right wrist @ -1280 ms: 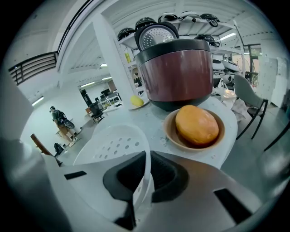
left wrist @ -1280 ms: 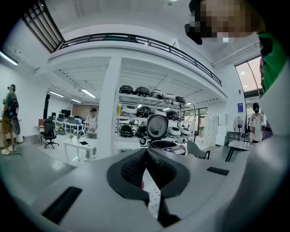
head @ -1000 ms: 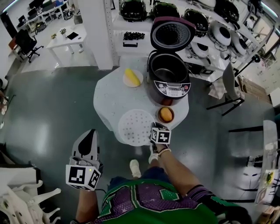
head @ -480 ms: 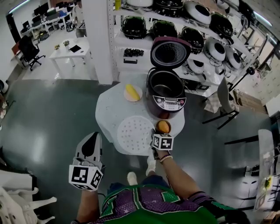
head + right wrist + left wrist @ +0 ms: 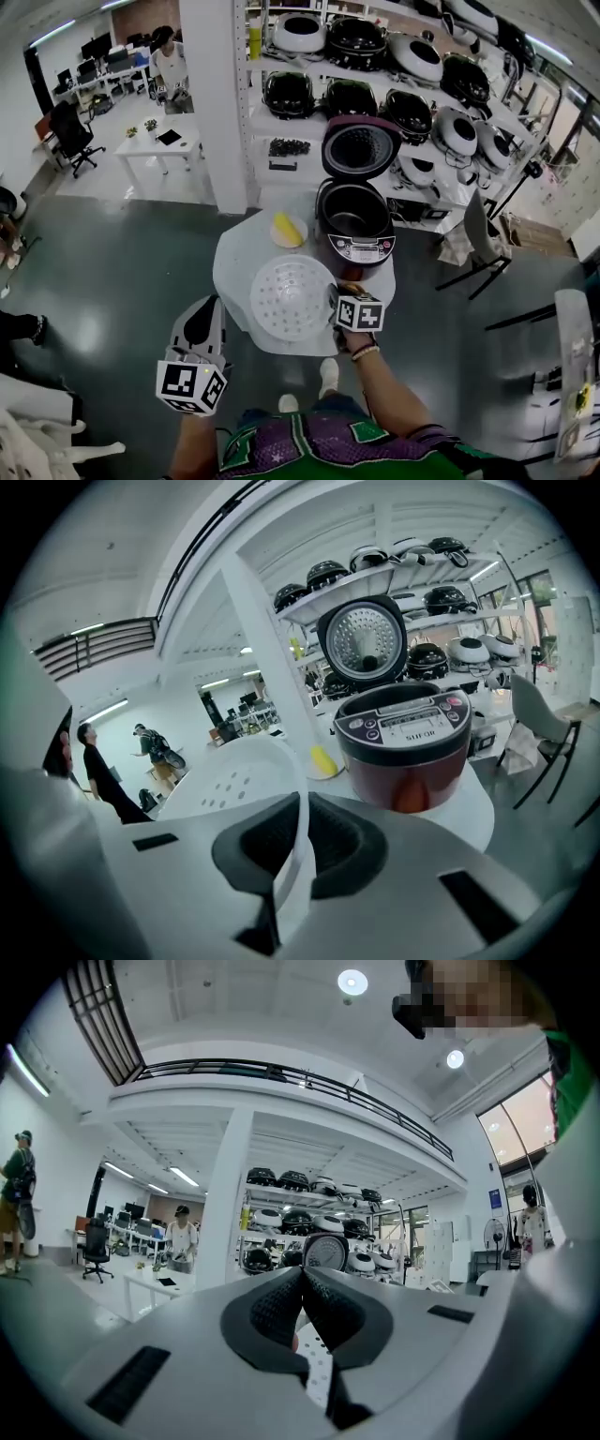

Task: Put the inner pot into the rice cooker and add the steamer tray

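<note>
Already pinched at its right rim, the white perforated steamer tray (image 5: pixel 291 295) sits mid-frame in the head view, tipped over the round surface (image 5: pixel 234 267), with the right hand-held gripper (image 5: pixel 335 298) closed narrow on that edge. The open rice cooker (image 5: pixel 356 246), its dark inner pot (image 5: pixel 349 211) seemingly seated, lies just up-frame and slightly right of the tray, so the carry likely runs that way. The left hand-held gripper (image 5: pixel 202 319), jaws together on nothing, hangs lower left, farther off.
</note>
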Available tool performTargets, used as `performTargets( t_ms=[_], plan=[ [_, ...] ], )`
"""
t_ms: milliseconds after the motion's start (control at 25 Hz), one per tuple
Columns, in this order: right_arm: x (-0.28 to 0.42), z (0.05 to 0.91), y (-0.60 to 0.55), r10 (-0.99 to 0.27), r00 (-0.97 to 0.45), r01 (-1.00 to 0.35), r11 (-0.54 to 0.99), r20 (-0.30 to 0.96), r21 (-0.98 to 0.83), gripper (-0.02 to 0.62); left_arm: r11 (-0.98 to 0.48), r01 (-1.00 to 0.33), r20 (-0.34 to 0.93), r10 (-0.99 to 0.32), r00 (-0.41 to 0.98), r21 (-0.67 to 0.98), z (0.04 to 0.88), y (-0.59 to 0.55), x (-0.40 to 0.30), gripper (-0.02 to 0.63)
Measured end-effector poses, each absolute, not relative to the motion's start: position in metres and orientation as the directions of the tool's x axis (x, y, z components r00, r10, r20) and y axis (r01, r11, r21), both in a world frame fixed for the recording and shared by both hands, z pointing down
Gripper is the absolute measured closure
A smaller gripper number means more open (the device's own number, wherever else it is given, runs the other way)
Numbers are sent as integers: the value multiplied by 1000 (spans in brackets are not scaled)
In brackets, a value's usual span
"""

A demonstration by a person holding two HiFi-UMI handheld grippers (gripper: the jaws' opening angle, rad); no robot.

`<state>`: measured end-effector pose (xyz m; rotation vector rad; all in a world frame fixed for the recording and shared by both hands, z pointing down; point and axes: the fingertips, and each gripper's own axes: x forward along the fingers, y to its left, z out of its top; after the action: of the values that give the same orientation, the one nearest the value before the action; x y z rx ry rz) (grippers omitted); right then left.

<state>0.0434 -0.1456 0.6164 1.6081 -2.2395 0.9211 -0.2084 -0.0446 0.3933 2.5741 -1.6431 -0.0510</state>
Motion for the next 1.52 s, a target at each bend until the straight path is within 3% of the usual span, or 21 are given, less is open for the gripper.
performTargets(
  t_ms=[640,1520],
  plan=[
    [89,500,-194,-800,-436,-882,290,412,-371,574,-432,-896,-3,-901,434,107,377,-88,-150,584],
    [250,496,-339,-819,-381,-896,214,429,-388,574,-381,-921,6,-924,383,78,382,-206,-38,584]
  ],
)
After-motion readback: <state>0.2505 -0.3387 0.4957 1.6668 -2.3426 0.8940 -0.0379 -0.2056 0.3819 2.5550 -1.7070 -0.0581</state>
